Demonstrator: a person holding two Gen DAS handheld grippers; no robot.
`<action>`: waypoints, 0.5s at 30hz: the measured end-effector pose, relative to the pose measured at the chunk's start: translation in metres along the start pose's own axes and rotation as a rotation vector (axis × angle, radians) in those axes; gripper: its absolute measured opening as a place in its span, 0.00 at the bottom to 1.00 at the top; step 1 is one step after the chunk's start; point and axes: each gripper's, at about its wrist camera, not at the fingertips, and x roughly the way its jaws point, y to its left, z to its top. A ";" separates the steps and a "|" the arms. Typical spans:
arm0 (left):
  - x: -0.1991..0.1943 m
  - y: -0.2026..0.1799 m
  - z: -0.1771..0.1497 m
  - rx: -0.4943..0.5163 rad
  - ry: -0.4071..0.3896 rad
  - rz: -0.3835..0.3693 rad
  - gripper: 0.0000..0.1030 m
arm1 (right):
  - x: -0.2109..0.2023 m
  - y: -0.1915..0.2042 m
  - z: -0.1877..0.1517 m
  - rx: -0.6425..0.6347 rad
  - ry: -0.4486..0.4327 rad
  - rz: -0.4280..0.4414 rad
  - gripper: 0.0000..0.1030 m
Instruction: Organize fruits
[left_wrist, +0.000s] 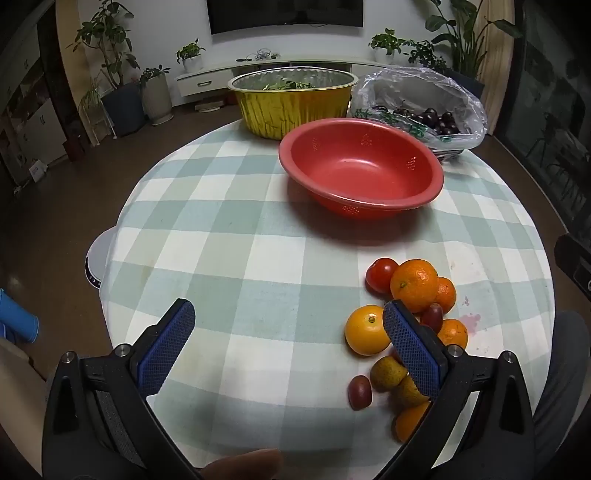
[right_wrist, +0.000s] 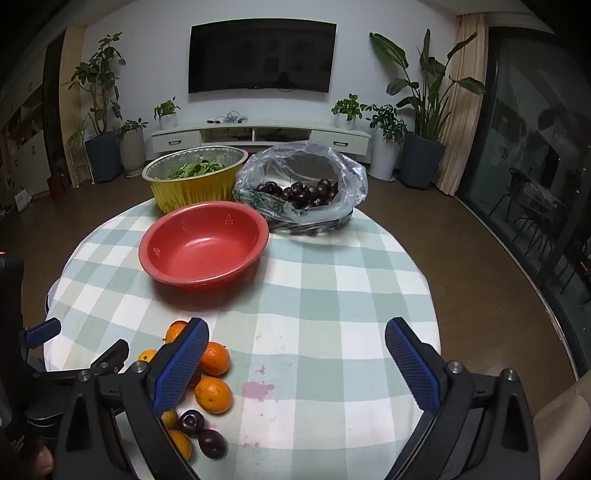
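Both jaws wide, nothing held: left gripper (left_wrist: 288, 328), right gripper (right_wrist: 295, 347). Take the round yellow-orange citrus (left_wrist: 365, 330) at lower right squarely, then drop it in the empty red plastic colander bowl (left_wrist: 360, 168).

Pale green-and-white checked tablecloth (left_wrist: 229, 236) (faint pink stains) under a red bowl (left_wrist: 362, 166); behind the bowl, a gold foil basin (left_wrist: 291, 107); near it, orange tangerines (left_wrist: 415, 286).

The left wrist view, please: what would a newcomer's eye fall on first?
An empty red plastic colander bowl sits mid-table on the green-and-white checked tablecloth. Nearer, to the right, lies a loose pile of oranges and small red fruits, beside the open left gripper.
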 end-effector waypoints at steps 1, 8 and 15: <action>0.000 0.000 0.000 -0.001 -0.001 -0.001 1.00 | 0.000 0.000 0.001 0.002 0.003 0.002 0.96; 0.000 0.002 0.000 0.009 -0.002 0.006 1.00 | 0.007 0.002 -0.007 0.014 0.016 0.004 0.96; 0.000 0.001 -0.001 0.003 0.000 0.003 1.00 | 0.009 0.000 -0.006 0.035 0.054 0.031 0.96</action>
